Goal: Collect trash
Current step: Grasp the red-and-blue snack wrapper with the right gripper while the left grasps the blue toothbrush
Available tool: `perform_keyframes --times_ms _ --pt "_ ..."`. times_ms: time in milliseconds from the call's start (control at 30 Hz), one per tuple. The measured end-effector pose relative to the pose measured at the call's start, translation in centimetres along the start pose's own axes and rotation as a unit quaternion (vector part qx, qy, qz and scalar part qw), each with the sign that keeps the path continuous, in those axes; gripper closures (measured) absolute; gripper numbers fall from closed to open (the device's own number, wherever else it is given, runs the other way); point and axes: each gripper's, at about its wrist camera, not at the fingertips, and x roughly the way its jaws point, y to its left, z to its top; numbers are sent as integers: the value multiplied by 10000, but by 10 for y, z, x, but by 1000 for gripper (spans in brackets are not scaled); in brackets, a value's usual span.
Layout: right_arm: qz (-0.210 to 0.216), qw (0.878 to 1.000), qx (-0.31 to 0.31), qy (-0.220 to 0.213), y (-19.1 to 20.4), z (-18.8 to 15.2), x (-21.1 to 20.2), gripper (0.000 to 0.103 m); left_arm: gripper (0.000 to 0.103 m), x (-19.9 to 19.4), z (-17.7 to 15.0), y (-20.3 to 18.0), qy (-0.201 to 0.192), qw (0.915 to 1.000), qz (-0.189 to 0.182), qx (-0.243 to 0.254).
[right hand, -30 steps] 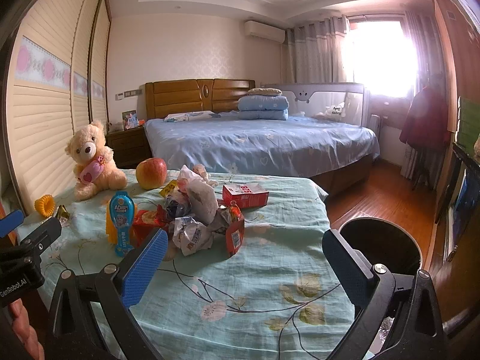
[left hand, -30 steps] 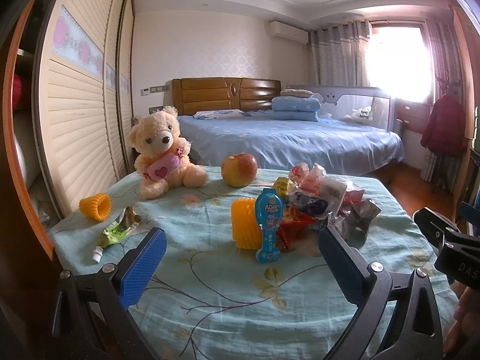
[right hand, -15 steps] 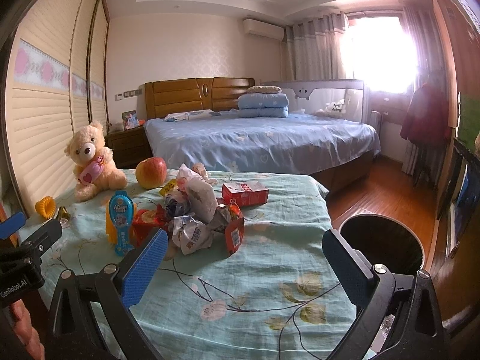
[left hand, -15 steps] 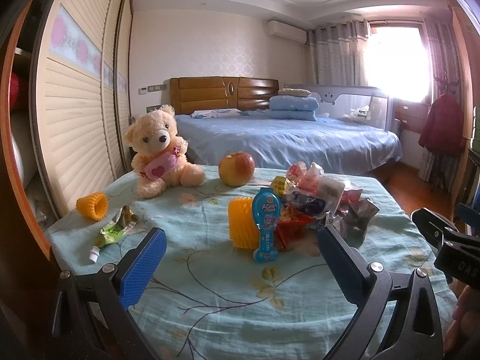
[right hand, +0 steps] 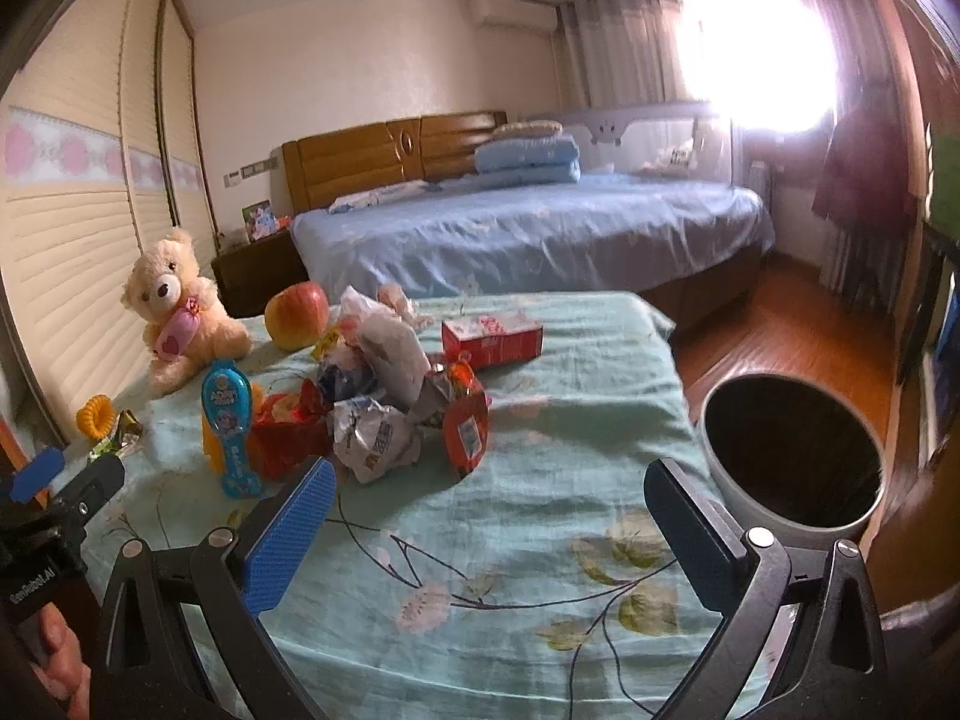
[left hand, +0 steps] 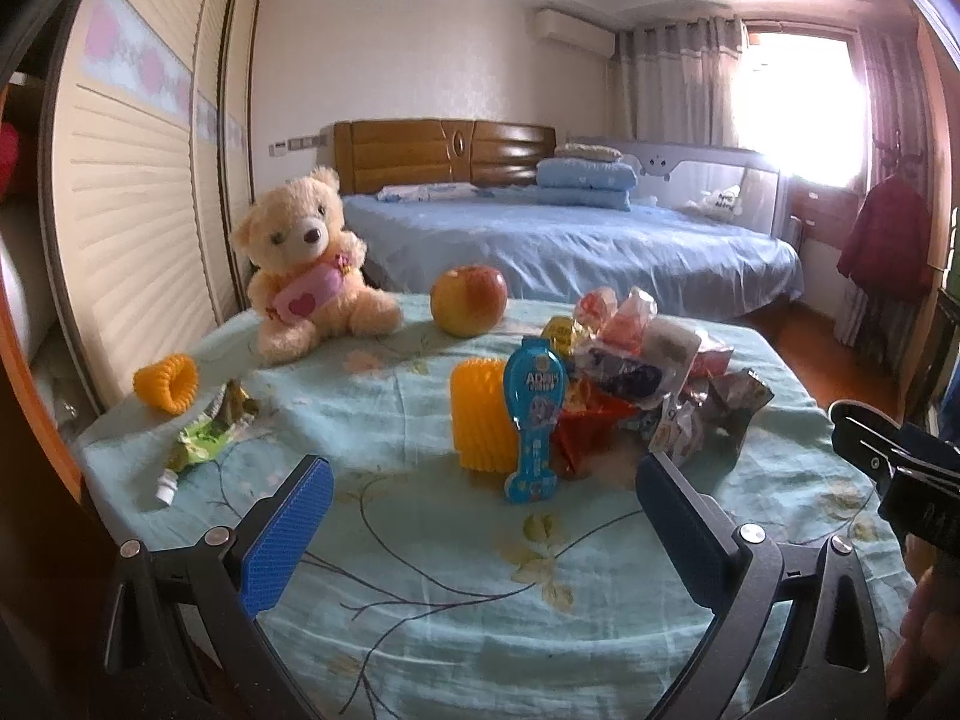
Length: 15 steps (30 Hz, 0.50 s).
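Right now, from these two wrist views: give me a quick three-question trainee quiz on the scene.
1. True or false: the left tongs and right tongs are both open and empty.
2. What stands beside the table, on the floor at its right?
3. Which is trash? A teddy bear; B apple; C crumpled wrapper pile.

Key
1. True.
2. The dark round trash bin.
3. C.

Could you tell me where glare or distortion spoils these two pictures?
Right wrist view: the window blows out white, hazing the curtains and bed rail. Left wrist view: milder window glare. Both views: fisheye bends the wardrobe doors and darkens the corners.
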Motion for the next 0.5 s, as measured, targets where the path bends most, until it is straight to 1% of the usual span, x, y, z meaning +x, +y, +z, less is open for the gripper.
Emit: perform_keyframes --times_ms 167,233,300,367,433,500 --pt "231 9990 187 324 -10 0 20 1 9 20 1 1 285 9996 -66 -22" --pt "332 9981 245 458 -11 -1 29 1 14 32 2 1 442 9990 -102 -45" --pt "406 9970 281 601 -11 -1 39 2 17 45 4 1 578 9982 -118 -43" --pt "450 9959 311 720 -13 1 48 6 20 54 8 2 664 9977 -131 -56" --pt "521 9946 343 827 -13 3 57 13 27 65 11 3 744 9971 -163 -81" --pt "575 9934 359 926 -13 6 67 18 30 77 13 2 821 9964 -197 -99"
